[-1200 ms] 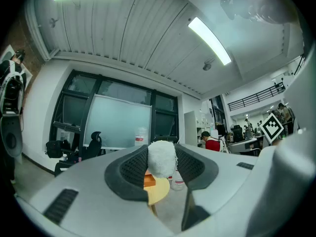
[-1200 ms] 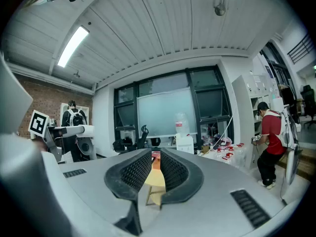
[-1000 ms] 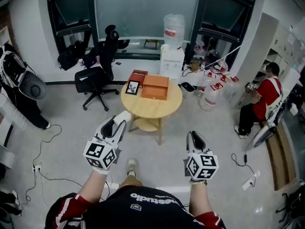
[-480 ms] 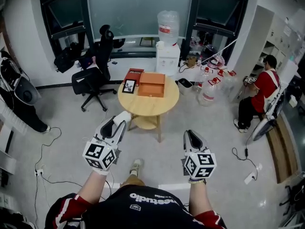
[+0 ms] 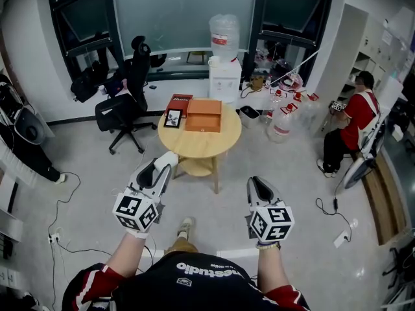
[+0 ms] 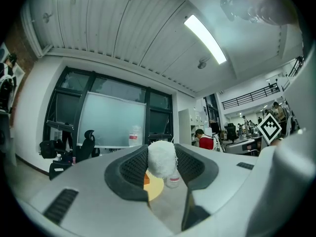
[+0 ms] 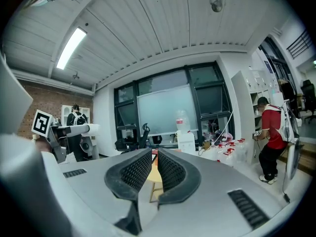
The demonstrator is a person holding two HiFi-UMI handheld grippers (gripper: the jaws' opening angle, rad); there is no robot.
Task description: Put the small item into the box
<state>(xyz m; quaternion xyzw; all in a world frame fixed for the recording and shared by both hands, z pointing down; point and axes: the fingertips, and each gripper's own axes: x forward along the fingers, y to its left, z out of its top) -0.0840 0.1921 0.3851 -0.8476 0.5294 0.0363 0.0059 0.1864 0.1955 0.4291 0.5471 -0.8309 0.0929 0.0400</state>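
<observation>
white and fuzzy, the small item is an oval tuft like a cotton pom-pom. the left claw grips it by its sides between ribbed black pads, set fairly wide. its long axis stands upright, its rounded top poking above the pads. in the head view it is a pale blob at the tip of the left claw, on the near side of the round wooden tabletop and short of its rim.

the box is orange, flat and rectangular. it lies on the far half of the tabletop, its long sides running away from the person. a dark red flat piece and a small black-framed picture lie just to its left there.

the right claw is empty, its pads drawn to a narrow slit. it hangs well short of the tabletop's near edge.
</observation>
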